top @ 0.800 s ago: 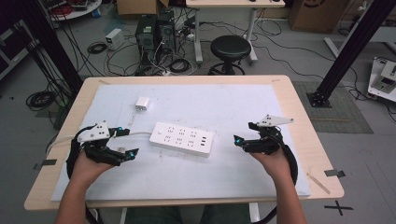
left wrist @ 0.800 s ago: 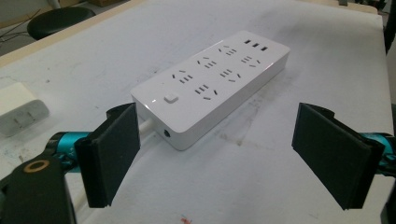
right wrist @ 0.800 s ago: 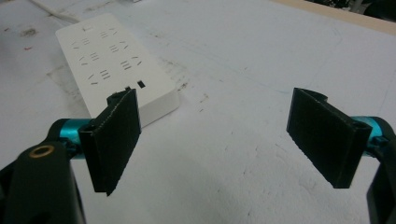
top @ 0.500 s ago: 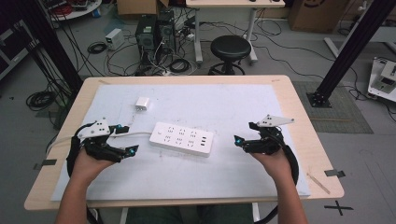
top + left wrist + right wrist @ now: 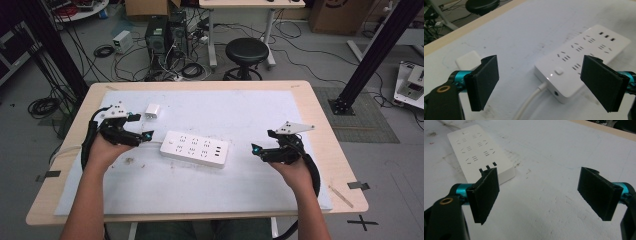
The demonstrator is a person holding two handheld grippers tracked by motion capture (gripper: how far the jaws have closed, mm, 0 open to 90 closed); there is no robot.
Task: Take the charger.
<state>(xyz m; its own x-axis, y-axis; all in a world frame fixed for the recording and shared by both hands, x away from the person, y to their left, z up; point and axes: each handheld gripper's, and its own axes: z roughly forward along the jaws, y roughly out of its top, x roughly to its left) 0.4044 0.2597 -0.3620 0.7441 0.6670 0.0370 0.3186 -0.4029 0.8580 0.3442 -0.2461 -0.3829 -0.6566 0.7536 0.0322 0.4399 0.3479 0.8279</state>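
Our left gripper [image 5: 142,135] and right gripper [image 5: 257,148] rest on the bench [image 5: 320,125], jaws wide with nothing between them. Between them lies the white power strip [image 5: 194,149], flat, its cord [image 5: 529,103] leaving the left end. We judge it rigid, light, smooth plastic; take its long edges. Beyond sits a small white adapter [image 5: 152,110].

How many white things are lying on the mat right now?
2: the power strip at the mat's middle, between both open tongs, and a small white charger block farther back, near the left tongs.
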